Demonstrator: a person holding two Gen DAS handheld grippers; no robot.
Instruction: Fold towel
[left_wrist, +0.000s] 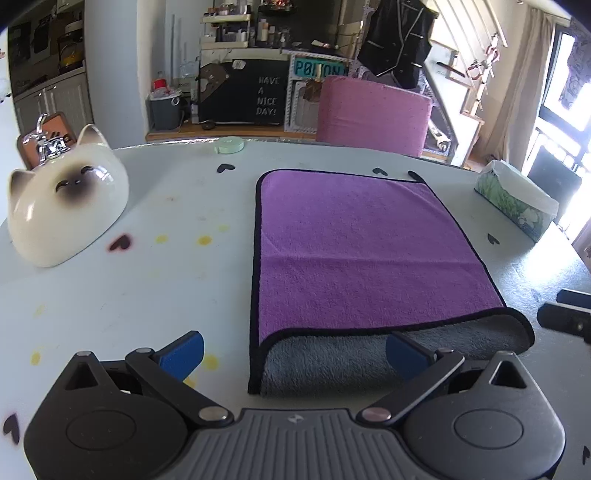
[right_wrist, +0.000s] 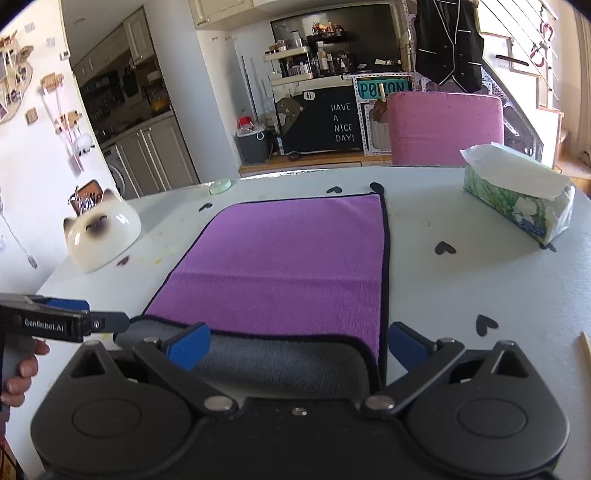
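A purple towel (left_wrist: 354, 251) with black trim and a grey underside lies on the white table, folded over with the grey layer showing along its near edge (left_wrist: 332, 362). It also shows in the right wrist view (right_wrist: 288, 262). My left gripper (left_wrist: 295, 350) is open, straddling the towel's near left corner. My right gripper (right_wrist: 299, 343) is open over the near right corner. The left gripper shows at the left edge of the right wrist view (right_wrist: 66, 323).
A white cat-shaped ceramic bowl (left_wrist: 66, 206) sits on the table's left. A tissue pack (right_wrist: 517, 192) lies at the right. A mint green round tape (left_wrist: 229, 144) is at the far edge. A pink chair (right_wrist: 447, 125) stands behind the table (right_wrist: 461, 280).
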